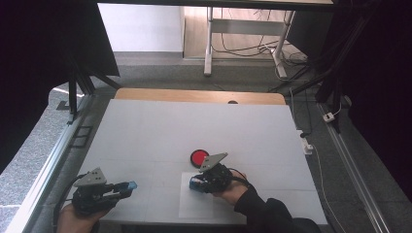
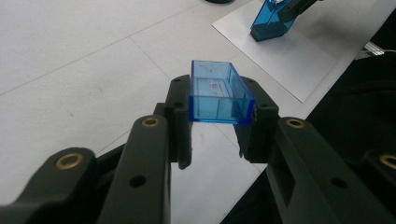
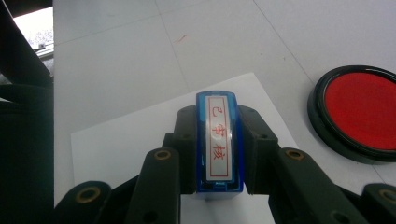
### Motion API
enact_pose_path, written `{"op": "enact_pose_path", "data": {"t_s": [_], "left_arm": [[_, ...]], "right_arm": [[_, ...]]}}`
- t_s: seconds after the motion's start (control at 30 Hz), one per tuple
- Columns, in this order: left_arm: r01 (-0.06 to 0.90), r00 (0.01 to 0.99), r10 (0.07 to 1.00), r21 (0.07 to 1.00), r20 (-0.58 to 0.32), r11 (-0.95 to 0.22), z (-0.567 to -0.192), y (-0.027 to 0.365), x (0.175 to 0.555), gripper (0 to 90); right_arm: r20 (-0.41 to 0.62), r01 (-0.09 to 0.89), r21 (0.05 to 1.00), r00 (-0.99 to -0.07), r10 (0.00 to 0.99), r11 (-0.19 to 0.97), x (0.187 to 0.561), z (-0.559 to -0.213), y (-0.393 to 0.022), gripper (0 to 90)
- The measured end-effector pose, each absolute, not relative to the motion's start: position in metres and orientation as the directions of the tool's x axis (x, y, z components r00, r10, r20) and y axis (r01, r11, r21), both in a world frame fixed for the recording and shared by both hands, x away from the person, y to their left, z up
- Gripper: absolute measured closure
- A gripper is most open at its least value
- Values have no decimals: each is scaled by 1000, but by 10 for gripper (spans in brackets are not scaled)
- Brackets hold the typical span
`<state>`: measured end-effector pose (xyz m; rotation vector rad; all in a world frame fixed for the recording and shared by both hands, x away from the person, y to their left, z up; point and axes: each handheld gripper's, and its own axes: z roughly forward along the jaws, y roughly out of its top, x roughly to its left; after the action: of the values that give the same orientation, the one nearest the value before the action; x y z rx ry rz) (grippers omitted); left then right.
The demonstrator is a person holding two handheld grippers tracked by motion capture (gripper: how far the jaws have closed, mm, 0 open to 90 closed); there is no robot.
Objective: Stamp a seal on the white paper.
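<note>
A: We begin with the broad white bench [image 1: 145, 136]. On it, at its near side, lies the white rectangular paper sheet [image 1: 194, 206], and just past the sheet's far edge, at about twelve o'clock from it, sits the round red ink pad in its black rim [image 1: 198, 157].

B: Our right tool [image 1: 200, 183] hangs over the sheet's far part, closed on the blue translucent plastic stamp with the white label of red characters [image 3: 219, 144]. In the right gripper view the jaws press both long sides of the stamp, and its long axis runs straight ahead between them.

A: And the pad lies at about two o'clock from that stamp there, near but apart. We judge the right tool the nearer by far, should inking come next.

B: Our left tool [image 1: 127, 186] sits near the bench's near-left corner, at about nine o'clock from the sheet. It is closed on the clear blue rectangular plastic cap [image 2: 219, 93], hollow side up.

A: So the cap is off the stamp, held well apart from it.
</note>
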<state>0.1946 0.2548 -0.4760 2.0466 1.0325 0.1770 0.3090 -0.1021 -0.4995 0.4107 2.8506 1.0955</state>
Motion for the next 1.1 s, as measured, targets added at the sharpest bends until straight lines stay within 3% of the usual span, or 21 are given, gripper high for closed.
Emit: {"op": "enact_pose_path", "data": {"t_s": [0.47,0.7,1.1], "left_arm": [[608,655,724,721,-217,-334,-476,254,195,687],[608,655,724,720,-218,-334,-476,254,195,688],[607,657,722,722,-219,-333,-476,255,195,687]], "right_arm": [[-63,151,642,-967,248,752,298,-497,-95,716],[-1,194,657,-966,257,729,305,-499,-100,715],[-9,178,649,-970,242,739,306,-497,-99,712]]}}
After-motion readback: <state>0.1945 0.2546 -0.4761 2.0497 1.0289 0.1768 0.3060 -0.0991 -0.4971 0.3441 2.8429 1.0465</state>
